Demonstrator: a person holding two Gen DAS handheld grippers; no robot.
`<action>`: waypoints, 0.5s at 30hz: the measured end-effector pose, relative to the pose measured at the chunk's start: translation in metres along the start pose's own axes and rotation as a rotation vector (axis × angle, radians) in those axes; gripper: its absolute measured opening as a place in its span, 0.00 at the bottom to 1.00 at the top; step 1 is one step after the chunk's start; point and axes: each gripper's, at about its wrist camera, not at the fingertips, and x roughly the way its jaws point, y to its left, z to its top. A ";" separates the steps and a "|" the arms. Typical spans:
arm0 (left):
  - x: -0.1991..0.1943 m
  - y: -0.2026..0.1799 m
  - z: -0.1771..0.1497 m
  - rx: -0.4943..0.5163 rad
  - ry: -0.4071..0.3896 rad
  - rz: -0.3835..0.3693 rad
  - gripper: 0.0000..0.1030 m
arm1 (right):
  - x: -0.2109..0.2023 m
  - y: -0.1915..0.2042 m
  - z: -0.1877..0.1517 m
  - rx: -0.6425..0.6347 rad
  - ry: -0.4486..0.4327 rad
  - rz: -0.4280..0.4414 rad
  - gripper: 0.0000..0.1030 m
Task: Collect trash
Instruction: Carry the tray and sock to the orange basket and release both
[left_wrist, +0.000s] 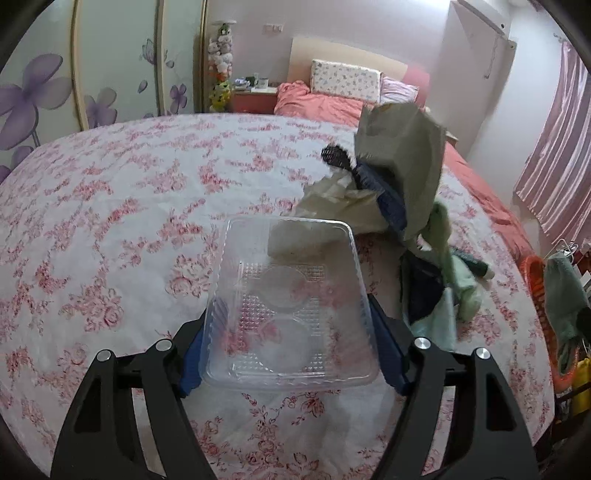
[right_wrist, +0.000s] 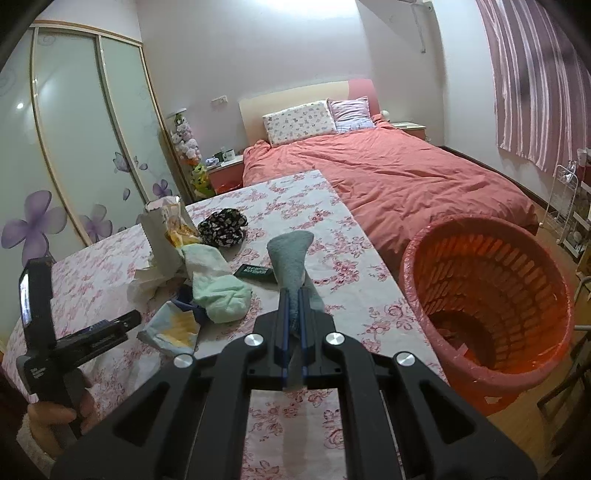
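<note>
left gripper (left_wrist: 290, 354) has its jaws either side of a clear plastic tray (left_wrist: 288, 299), low centre of the left view. the blue pads sit at the tray's long walls; can't tell if they're pressing yet or just flanking. no bowing visible in the walls. tray lies flat on the floral tablecloth (left_wrist: 110, 221).

right gripper (right_wrist: 293, 332) is clamped tight on a grey-blue sock (right_wrist: 290, 266) that stands up out of the jaws, centre of the right view. red basket (right_wrist: 487, 295) sits at the right of that frame, beside the table edge, lined with a thin bag, nearly empty.

rest of the pile is upper right in the left view, left of centre in the right view: paper bag (right_wrist: 162, 236), crumpled tissue (right_wrist: 146, 282), pale green cloth (right_wrist: 221, 295), snack wrapper (right_wrist: 171, 328), small dark packet (right_wrist: 255, 271), black patterned pouch (right_wrist: 222, 226).

how i'd do this step:
- squeeze just enough to seat the pads on the walls. the tray looks thin, too much force will likely buckle it and it pops out.
- grip low on the walls near the base, not the flared rim.
- lift straight up and keep it level before swinging across.
- carry it over the pile, not through it.
- let go once it's well inside the basket rim, since it's light and may bounce off.
</note>
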 end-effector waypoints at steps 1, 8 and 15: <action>-0.004 -0.001 0.002 0.003 -0.011 -0.002 0.72 | -0.002 -0.001 0.000 0.003 -0.005 -0.001 0.05; -0.035 -0.012 0.017 0.024 -0.089 -0.041 0.72 | -0.014 -0.010 0.005 0.022 -0.043 -0.017 0.05; -0.068 -0.040 0.024 0.074 -0.157 -0.115 0.72 | -0.035 -0.025 0.011 0.048 -0.113 -0.047 0.05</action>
